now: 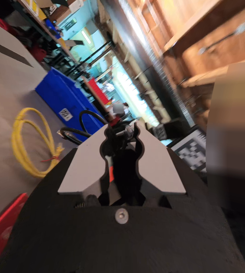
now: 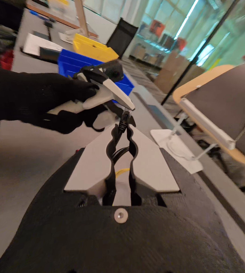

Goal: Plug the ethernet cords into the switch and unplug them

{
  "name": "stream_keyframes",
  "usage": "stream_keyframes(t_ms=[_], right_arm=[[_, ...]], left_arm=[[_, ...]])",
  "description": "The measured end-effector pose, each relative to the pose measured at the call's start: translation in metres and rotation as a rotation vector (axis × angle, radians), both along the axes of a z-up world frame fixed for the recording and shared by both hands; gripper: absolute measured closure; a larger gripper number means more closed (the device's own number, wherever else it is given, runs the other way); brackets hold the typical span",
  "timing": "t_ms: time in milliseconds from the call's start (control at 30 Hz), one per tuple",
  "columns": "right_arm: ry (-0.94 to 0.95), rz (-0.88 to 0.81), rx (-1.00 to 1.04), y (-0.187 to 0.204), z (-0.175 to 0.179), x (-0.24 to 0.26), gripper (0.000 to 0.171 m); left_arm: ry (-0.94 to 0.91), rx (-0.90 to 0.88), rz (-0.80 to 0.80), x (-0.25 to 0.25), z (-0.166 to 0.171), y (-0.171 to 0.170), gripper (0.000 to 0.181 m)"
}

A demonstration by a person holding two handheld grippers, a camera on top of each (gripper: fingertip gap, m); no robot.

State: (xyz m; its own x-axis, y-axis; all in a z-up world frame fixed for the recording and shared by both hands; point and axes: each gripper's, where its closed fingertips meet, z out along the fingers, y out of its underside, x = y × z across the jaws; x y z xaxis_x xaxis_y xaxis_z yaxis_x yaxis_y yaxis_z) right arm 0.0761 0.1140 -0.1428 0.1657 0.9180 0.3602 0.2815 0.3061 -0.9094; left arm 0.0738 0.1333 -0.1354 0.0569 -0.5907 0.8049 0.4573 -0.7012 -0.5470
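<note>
My right gripper (image 2: 124, 126) is shut on the black ethernet cord (image 2: 121, 130), pinching it at the boot just below its clear plug (image 2: 125, 111). It holds the cord above the grey table (image 2: 30, 147). My left gripper (image 1: 121, 125) has its jaws partly open, and the clear plug (image 1: 129, 130) lies across the gap at its tips. In the right wrist view, a black-gloved hand (image 2: 37, 96) holds the left gripper (image 2: 128, 108), whose upper fingertip touches the plug's end. A coiled yellow ethernet cord (image 1: 30, 140) lies on the table to the left. No switch is in view.
A blue bin (image 1: 62, 96) stands behind the yellow cord, with a looped black cable (image 1: 86, 118) in front of it. A yellow bin (image 2: 92, 47) sits farther back. A white stand base (image 2: 176, 147) and a wood-edged panel (image 2: 222, 96) are on the right. A red object (image 1: 0, 214) lies near left.
</note>
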Motion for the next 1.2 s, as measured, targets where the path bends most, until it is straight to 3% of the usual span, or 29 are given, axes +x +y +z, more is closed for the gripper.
stream_keyframes(t_ms=[33,367,533,633,833,1000,1200], right_arm=[[-0.025,0.053,-0.053,-0.003,-0.003,0.002,0.163],[-0.178,0.4,-0.441,-0.027,-0.018,0.035,0.162],[-0.283,0.468,-0.528,-0.034,-0.037,0.04,0.163],[-0.306,0.504,-0.57,-0.035,-0.041,0.046,0.163],[-0.311,0.589,-0.626,-0.042,-0.039,0.051,0.163],[-0.338,0.611,-0.646,-0.045,-0.04,0.051,0.163],[-0.251,0.567,-0.68,-0.033,-0.032,0.052,0.163]], left_arm=[[0.109,0.053,0.008,-0.001,-0.002,-0.003,0.153],[1.165,0.842,0.061,0.01,-0.01,-0.034,0.14],[1.538,1.148,0.049,0.032,-0.021,-0.036,0.144],[1.614,1.238,-0.021,0.04,-0.03,-0.043,0.154],[1.712,1.298,-0.158,0.043,-0.042,-0.048,0.149],[1.738,1.368,-0.159,0.054,-0.043,-0.05,0.165],[1.741,1.337,-0.032,0.054,-0.037,-0.039,0.168]])
